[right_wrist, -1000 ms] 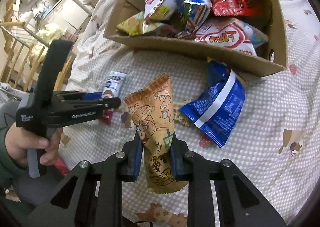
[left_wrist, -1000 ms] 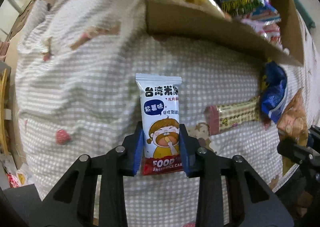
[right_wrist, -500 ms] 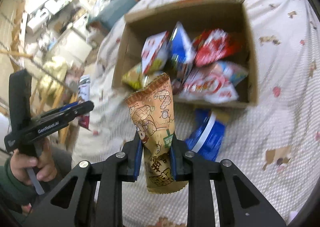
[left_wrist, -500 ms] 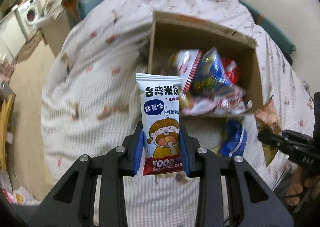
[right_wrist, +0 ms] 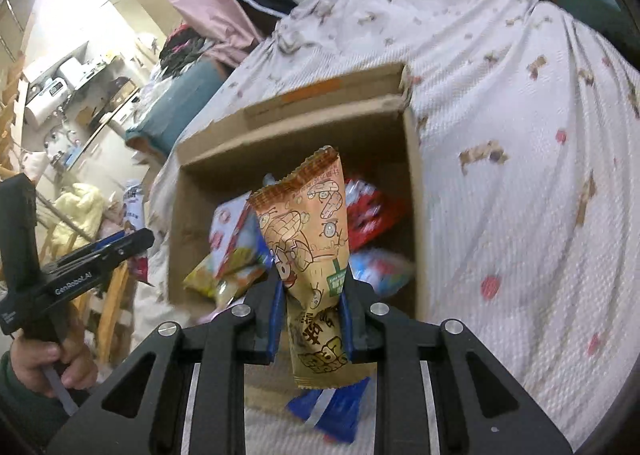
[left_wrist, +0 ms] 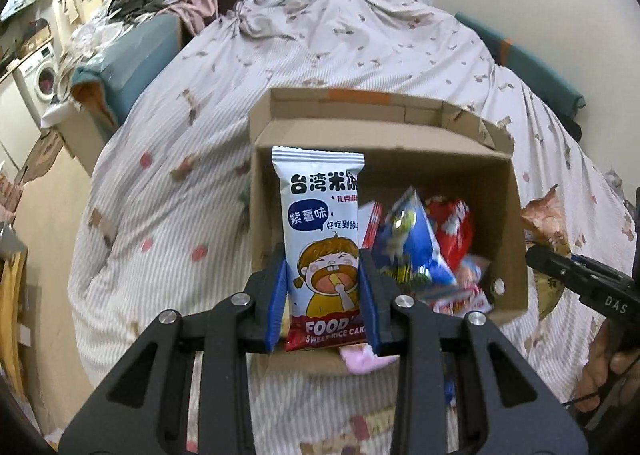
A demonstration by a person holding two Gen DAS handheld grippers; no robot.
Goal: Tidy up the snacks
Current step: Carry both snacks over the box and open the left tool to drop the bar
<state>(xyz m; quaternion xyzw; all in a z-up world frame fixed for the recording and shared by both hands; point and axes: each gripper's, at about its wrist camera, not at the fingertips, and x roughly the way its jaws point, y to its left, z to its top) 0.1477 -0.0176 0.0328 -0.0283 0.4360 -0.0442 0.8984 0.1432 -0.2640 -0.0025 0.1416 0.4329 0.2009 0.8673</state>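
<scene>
Even indoor light, fisheye-bent dark edges, slight motion blur throughout

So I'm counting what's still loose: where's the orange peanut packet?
The orange peanut packet is clamped upright in the right gripper, in front of the cardboard box on the bed.

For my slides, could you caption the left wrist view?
Left gripper holds a rice cake packet above the snack box.

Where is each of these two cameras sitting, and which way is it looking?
Left wrist: on the left gripper, looking down past its white rice cake packet into the cardboard box on the bed; the right gripper shows.
Right wrist: on the right gripper, behind its tan snack pack; the left gripper and hand show.
Shared: box, both packets.
</scene>
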